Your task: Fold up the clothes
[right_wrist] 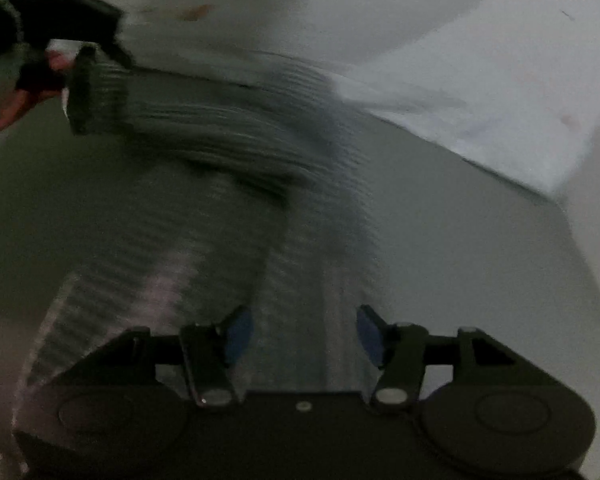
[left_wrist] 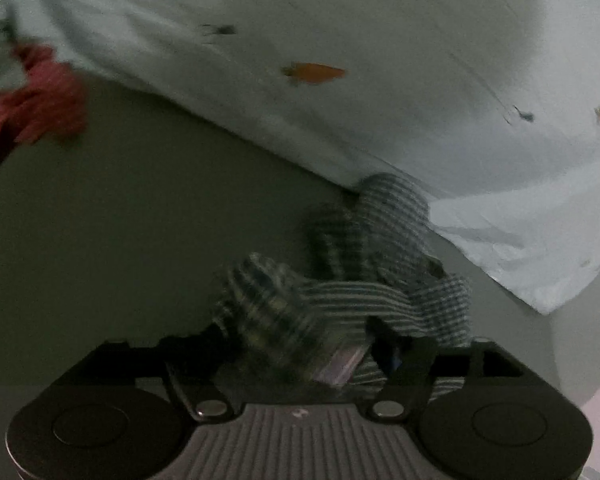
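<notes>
Dim light covers a flat grey-green table (left_wrist: 120, 240), which fills the lower half of both wrist views. Across its far side a large pale sheet (left_wrist: 380, 80) is spread, printed with small orange and dark marks; its edge runs slantwise over the table and one corner hangs out at the right of the left wrist view.

Next in size is the striped garment (left_wrist: 380, 264), grey with thin light stripes, which is seen crumpled in a heap just beside the sheet's edge and directly before the left gripper (left_wrist: 300, 360). In the right wrist view the same cloth is shown stretched and heavily blurred, running from the left gripper at upper left down toward the right gripper (right_wrist: 306, 340).

A red cloth (left_wrist: 32, 100) is bunched at the far left, lying partly on the sheet's edge and partly on the table.

The left gripper's jaws are spread wide; striped cloth is heaped between and over them, and the left finger is largely hidden by it, so whether any pad presses on the fabric cannot be told. A hand (right_wrist: 16, 100) is seen holding that gripper in the right wrist view.

The right gripper's jaws stand about half apart, their blue pads (right_wrist: 240, 336) clear of the cloth, which lies beneath the gap and is not gripped.
</notes>
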`<state>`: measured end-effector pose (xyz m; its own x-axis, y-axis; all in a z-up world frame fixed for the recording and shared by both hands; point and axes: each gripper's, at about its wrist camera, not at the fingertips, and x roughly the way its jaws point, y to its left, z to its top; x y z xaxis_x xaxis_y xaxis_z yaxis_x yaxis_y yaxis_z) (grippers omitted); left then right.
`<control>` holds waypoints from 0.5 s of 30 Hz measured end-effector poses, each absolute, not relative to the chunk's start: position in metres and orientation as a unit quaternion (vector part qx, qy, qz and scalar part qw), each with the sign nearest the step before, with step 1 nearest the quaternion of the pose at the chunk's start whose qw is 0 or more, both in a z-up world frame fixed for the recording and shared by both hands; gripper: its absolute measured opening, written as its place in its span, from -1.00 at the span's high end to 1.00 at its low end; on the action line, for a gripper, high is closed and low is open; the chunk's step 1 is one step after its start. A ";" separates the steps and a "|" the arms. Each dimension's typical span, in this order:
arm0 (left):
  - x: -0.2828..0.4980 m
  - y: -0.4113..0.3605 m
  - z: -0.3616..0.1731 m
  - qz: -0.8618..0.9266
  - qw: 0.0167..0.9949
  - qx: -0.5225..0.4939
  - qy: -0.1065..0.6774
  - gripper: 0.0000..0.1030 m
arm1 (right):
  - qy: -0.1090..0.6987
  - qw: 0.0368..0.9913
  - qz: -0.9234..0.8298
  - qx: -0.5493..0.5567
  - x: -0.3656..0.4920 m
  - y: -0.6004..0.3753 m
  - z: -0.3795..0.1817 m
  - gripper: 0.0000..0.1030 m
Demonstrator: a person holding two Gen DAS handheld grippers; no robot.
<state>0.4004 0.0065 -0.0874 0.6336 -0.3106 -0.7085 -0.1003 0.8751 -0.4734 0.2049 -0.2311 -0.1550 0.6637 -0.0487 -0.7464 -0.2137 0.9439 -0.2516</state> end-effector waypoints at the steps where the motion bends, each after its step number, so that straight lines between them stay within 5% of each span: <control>1: 0.398 0.015 -0.093 -0.054 0.869 -0.245 0.427 -0.55 | 0.402 0.897 0.065 -0.171 0.205 -0.219 -0.154 -0.15; 15: 0.422 0.129 -0.148 -0.038 0.846 -0.311 0.432 -0.55 | 0.336 0.839 0.308 -0.297 0.272 0.008 -0.209 -0.16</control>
<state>0.4216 0.1292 -0.1476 0.6236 -0.3332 -0.7072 -0.2050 0.8033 -0.5592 0.2717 0.0076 -0.2088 0.5843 0.3174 -0.7469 -0.7169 0.6332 -0.2918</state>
